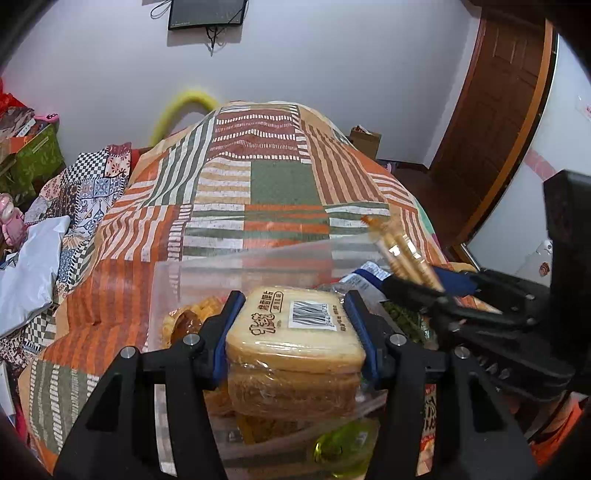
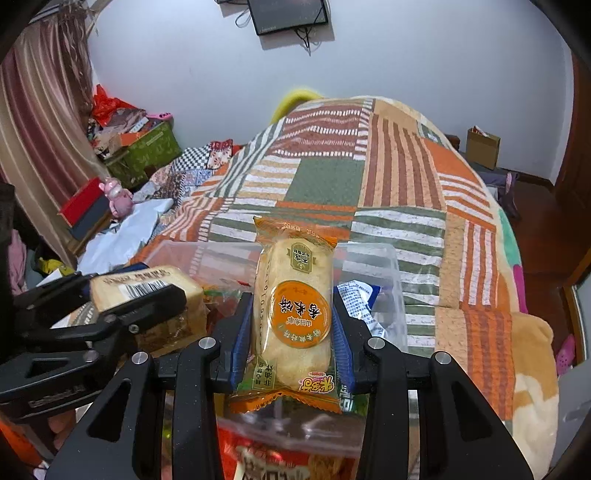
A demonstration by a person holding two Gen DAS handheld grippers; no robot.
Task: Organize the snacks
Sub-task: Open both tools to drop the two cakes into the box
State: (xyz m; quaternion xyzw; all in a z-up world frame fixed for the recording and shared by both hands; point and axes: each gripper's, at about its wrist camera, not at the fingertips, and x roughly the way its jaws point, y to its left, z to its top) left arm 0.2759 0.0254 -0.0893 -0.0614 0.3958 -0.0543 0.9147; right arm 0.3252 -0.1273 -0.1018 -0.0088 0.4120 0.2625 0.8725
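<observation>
Left gripper (image 1: 295, 325) is clamped on a wrapped toast pack (image 1: 295, 332), right gripper (image 2: 291, 321) on an orange rice-cracker pack (image 2: 293, 306). Both are held over the clear bin (image 1: 166, 280) on the bed, likely for dropping in with the other snacks.

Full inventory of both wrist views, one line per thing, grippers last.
toast pack: 1, tan, wrapped, in left jaws above the bin
rice cracker pack: 1, orange and cream, in right jaws above the bin
clear plastic bin: 1, transparent, on the bed, holds mixed snacks
blue and white packet: 1, inside bin
patchwork bedspread: 1, orange, green, white, covers bed
pink figurine: 1, left of bed
wall screen: 1, black, on white wall
cardboard box: 1, brown, far right
left gripper: black, blue pads
right gripper: black, blue pads
</observation>
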